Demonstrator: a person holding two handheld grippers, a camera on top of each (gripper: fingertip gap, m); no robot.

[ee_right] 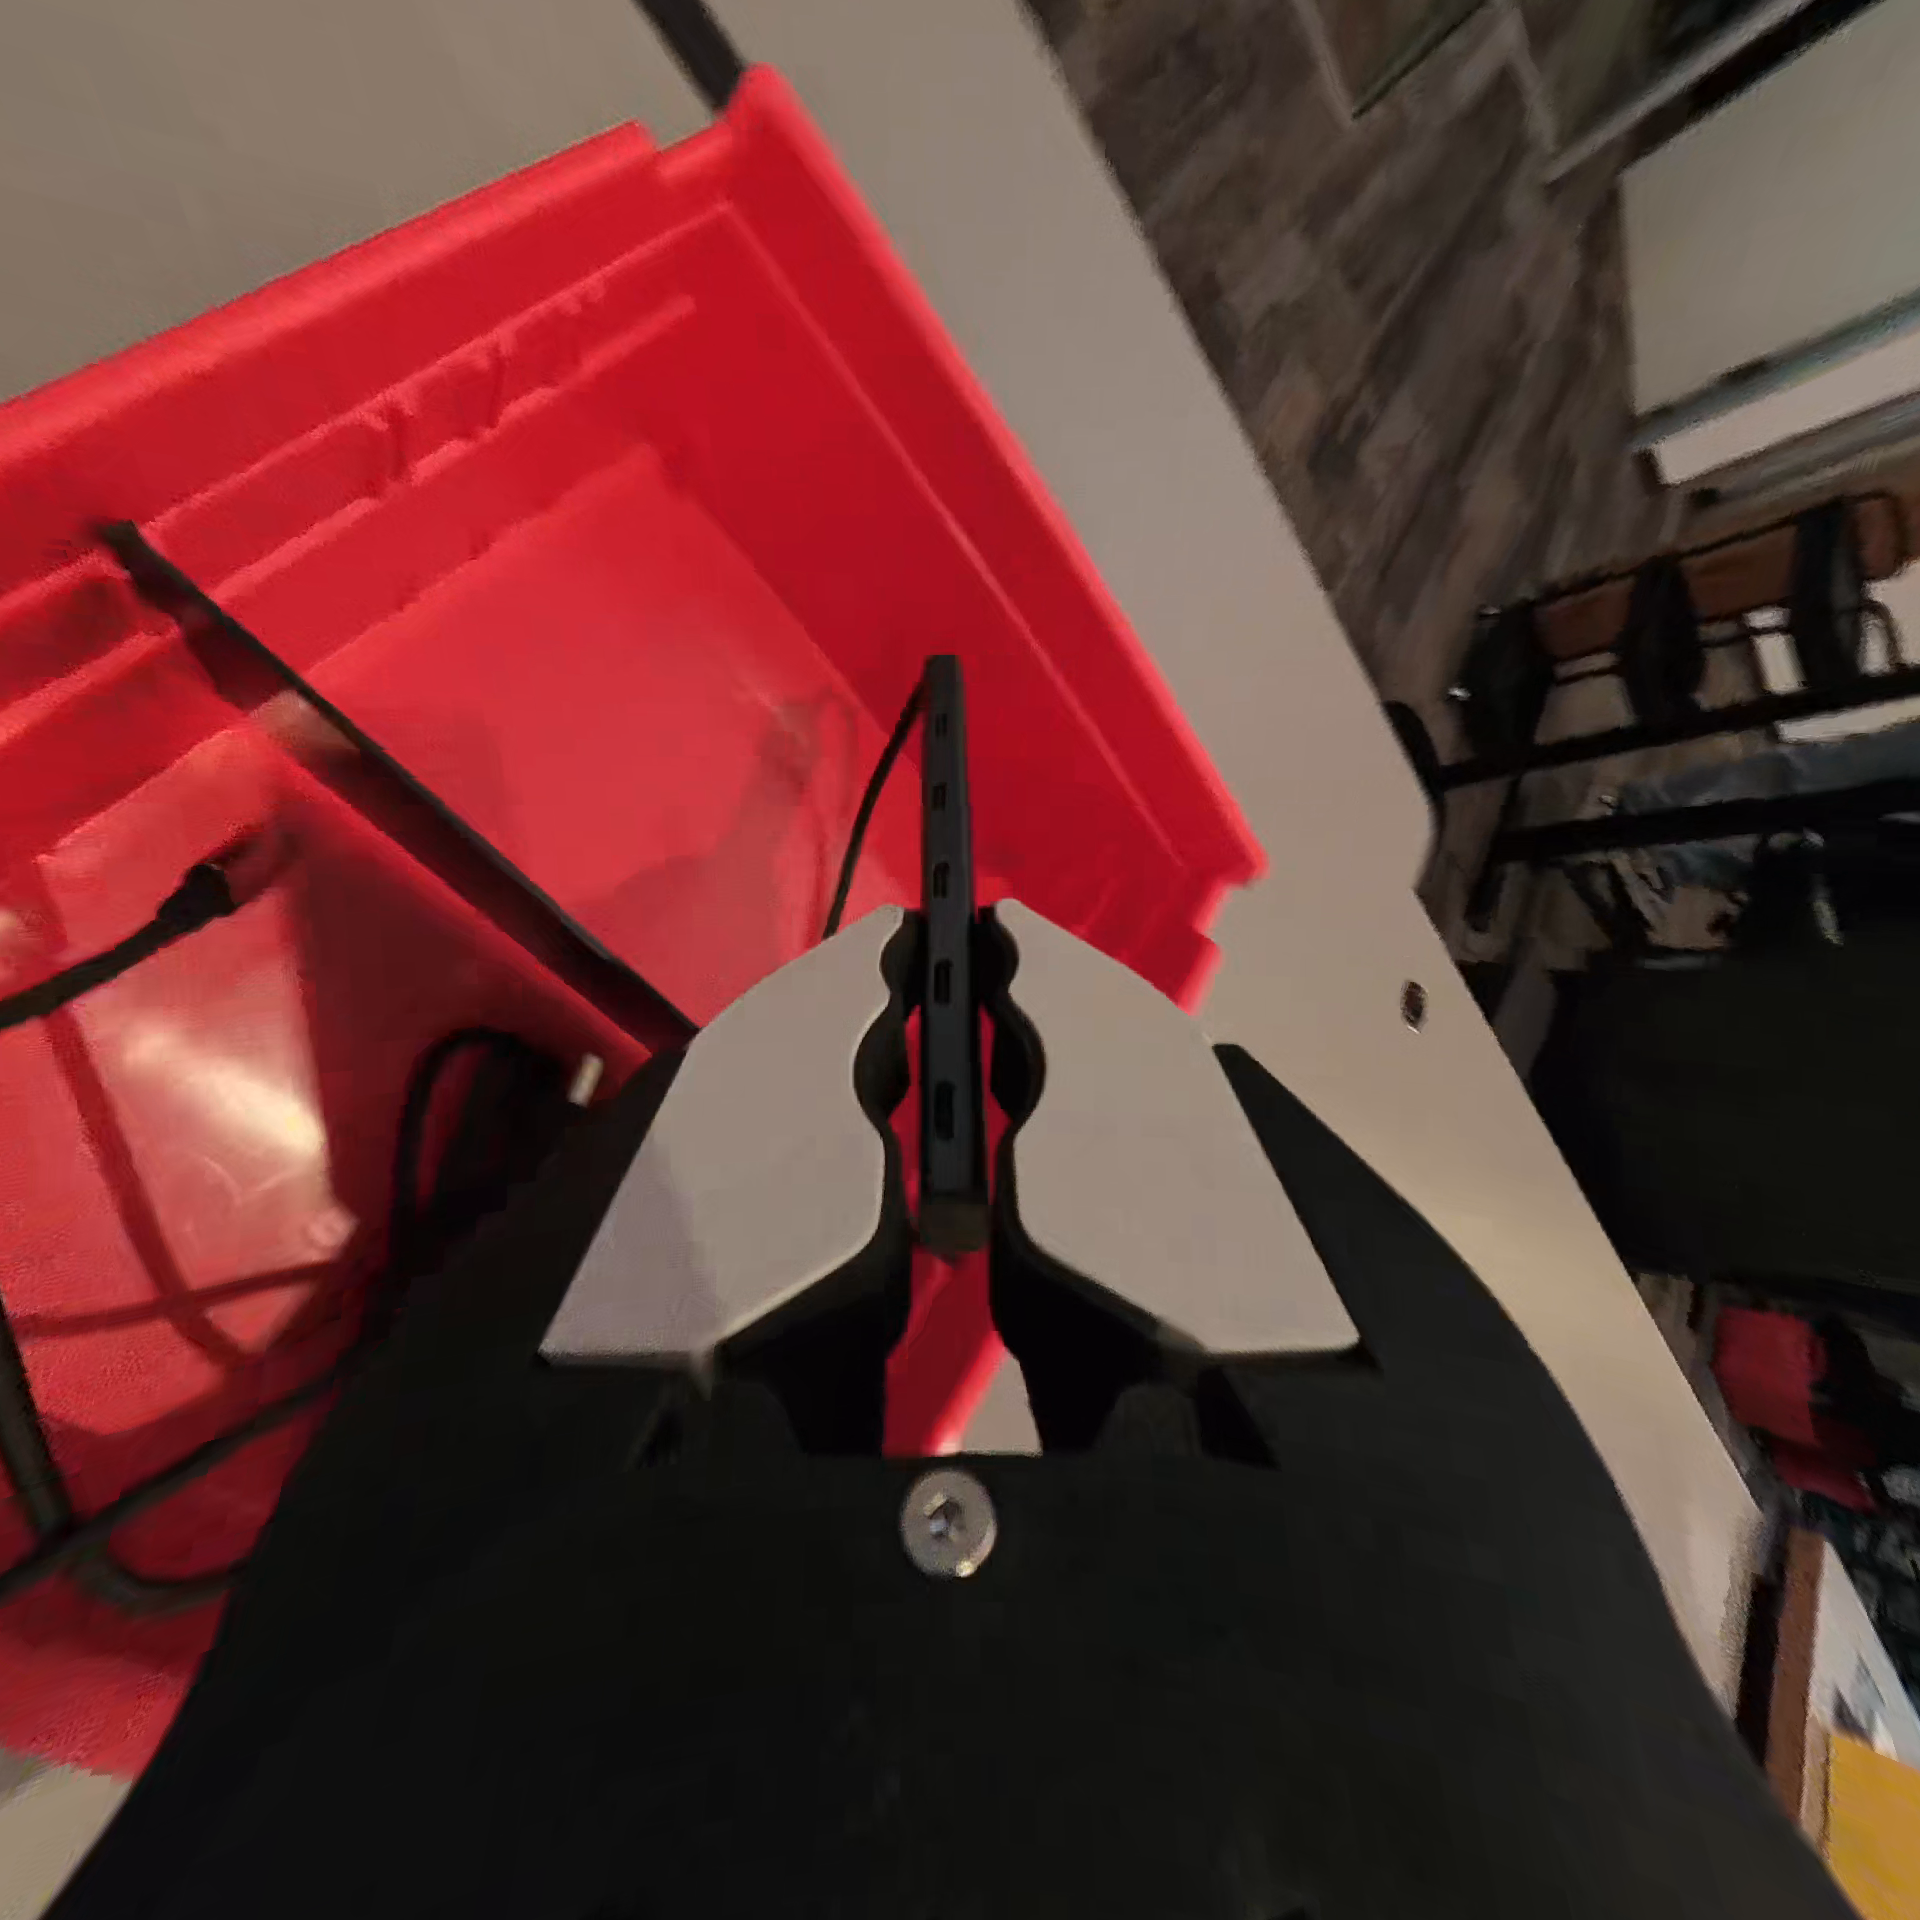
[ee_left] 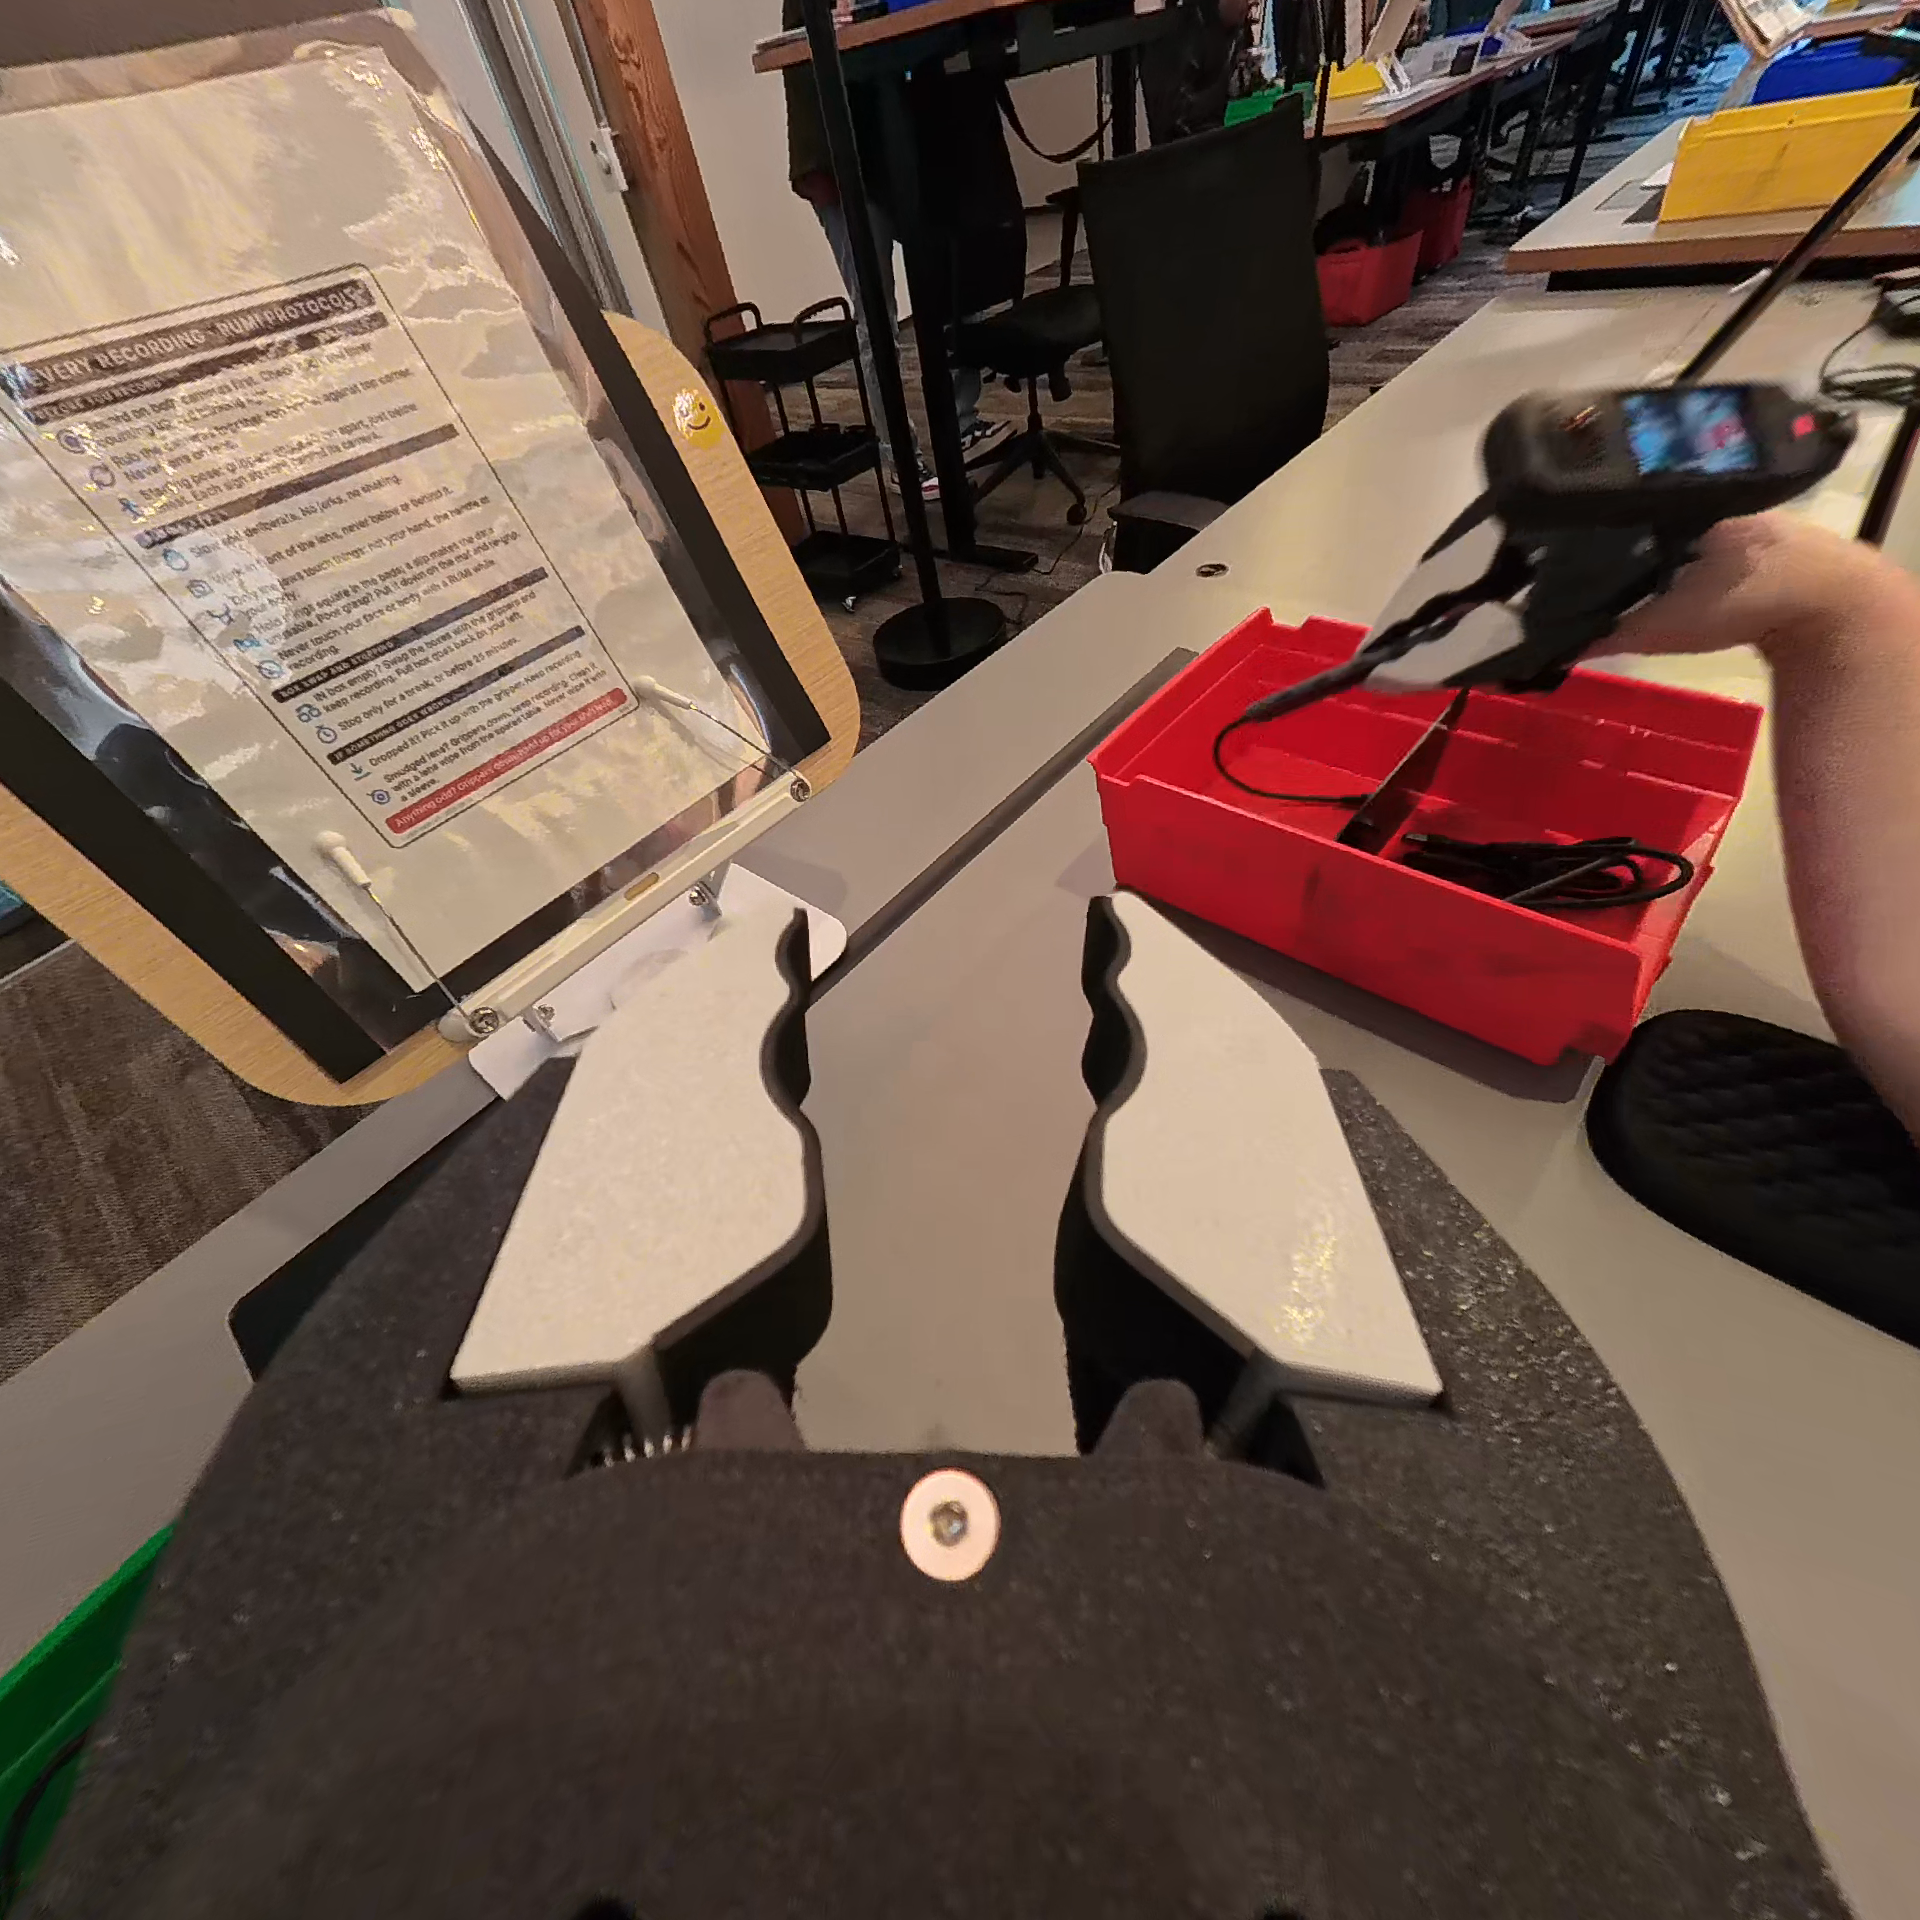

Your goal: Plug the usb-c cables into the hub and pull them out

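Observation:
My right gripper (ee_right: 943,914) is shut on a slim black hub (ee_right: 945,790), held edge-up above a red bin (ee_right: 644,343). The hub's row of ports faces the camera, and its thin black lead trails down into the bin. Black usb-c cables (ee_right: 177,914) lie in the bin's near compartment. In the left wrist view the right gripper (ee_left: 1361,665) hangs over the red bin (ee_left: 1351,914) with the hub's lead (ee_left: 1236,748) looping below it, and a cable bundle (ee_left: 1538,862) lies in the front compartment. My left gripper (ee_left: 940,925) is open and empty above the grey table (ee_left: 935,810).
A black divider (ee_left: 1403,779) splits the bin. A clear-covered instruction sheet on a stand (ee_left: 343,582) rises at the left. A black padded mat (ee_left: 1766,1153) lies right of my left gripper. A green bin edge (ee_left: 52,1683) shows at lower left. Chairs, carts and desks stand beyond the table edge. Left tips to right tips: about 40 cm.

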